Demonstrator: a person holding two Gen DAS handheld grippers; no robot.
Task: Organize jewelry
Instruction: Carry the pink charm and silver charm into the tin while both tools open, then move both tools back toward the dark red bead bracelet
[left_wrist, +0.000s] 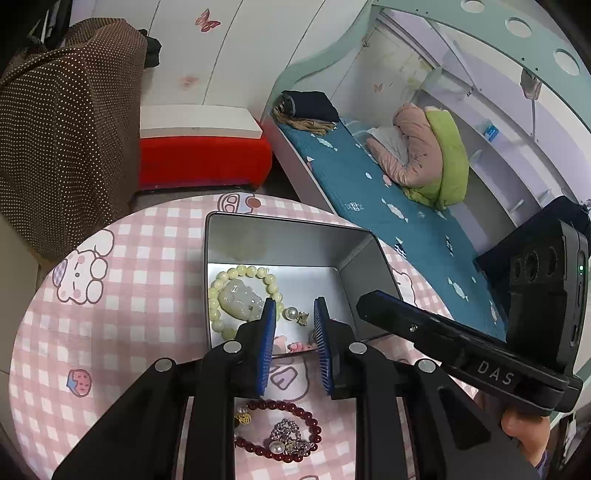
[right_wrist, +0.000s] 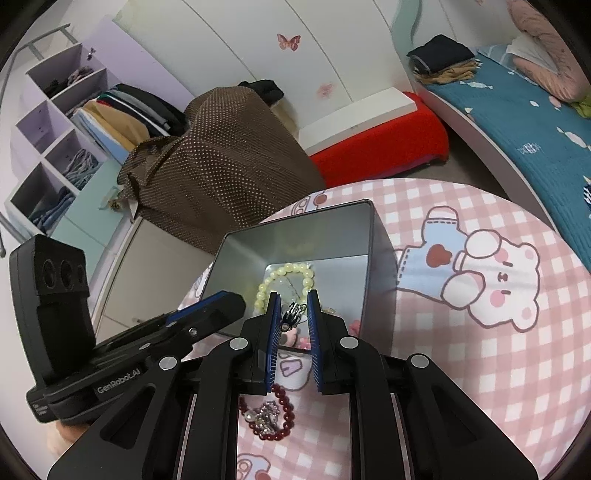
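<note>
Parted, empty left gripper (left_wrist: 294, 301) (right gripper (right_wrist: 293, 294) likewise) alone views a pearl (left_wrist: 291, 313) inside the tin (left_wrist: 288, 243).

We count one open, square silver metal tin (left_wrist: 364, 254), two bead bracelets, a pale yellow-green one (left_wrist: 243, 272) inside the tin and a dark red one (left_wrist: 295, 408) on the cloth, two white pearls (left_wrist: 291, 313), and one pale carved jade pendant (left_wrist: 240, 301).

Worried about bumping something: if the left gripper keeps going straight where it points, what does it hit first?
Probably the pearl earring on the floor of the metal tin, seen between the left gripper tips; depth is uncertain.
</note>
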